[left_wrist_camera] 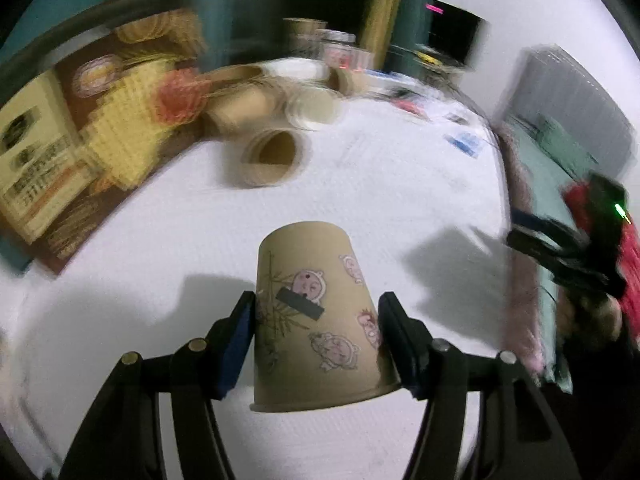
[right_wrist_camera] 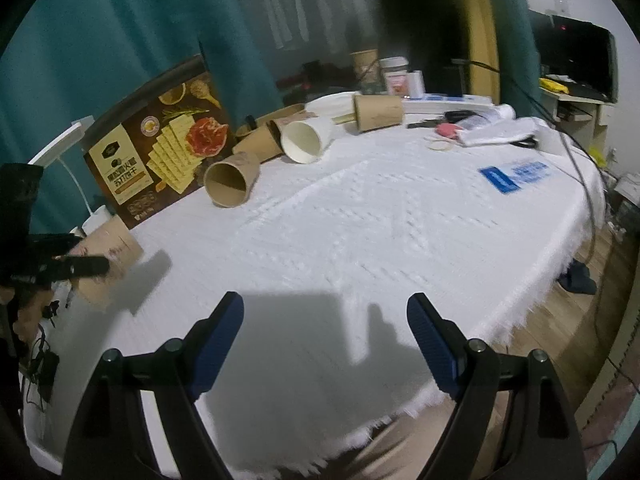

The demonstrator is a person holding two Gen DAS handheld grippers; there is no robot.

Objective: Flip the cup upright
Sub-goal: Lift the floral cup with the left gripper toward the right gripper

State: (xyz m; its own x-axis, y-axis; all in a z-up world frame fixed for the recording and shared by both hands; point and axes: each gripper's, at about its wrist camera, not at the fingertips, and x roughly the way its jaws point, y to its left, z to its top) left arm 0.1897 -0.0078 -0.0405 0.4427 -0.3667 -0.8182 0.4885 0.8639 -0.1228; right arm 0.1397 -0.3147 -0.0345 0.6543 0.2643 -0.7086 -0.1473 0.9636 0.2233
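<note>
A tan paper cup [left_wrist_camera: 316, 320] with pink cartoon pigs is upside down, its rim low and its base up. My left gripper [left_wrist_camera: 316, 312] is shut on it, blue pads against both sides, and the cup looks lifted off the white tablecloth [left_wrist_camera: 360, 184]. In the right wrist view the same cup [right_wrist_camera: 110, 256] shows at the far left, held tilted by the left gripper's black fingers [right_wrist_camera: 80, 266]. My right gripper [right_wrist_camera: 325, 316] is open and empty above the tablecloth [right_wrist_camera: 360, 220] near the front edge.
Several paper cups lie on their sides at the back left [right_wrist_camera: 230, 182], one white inside [right_wrist_camera: 304, 140]. A brown cracker box [right_wrist_camera: 160, 140] stands behind them. Jars, papers and a blue card [right_wrist_camera: 516, 174] sit at the back and right. The table edge drops off at right.
</note>
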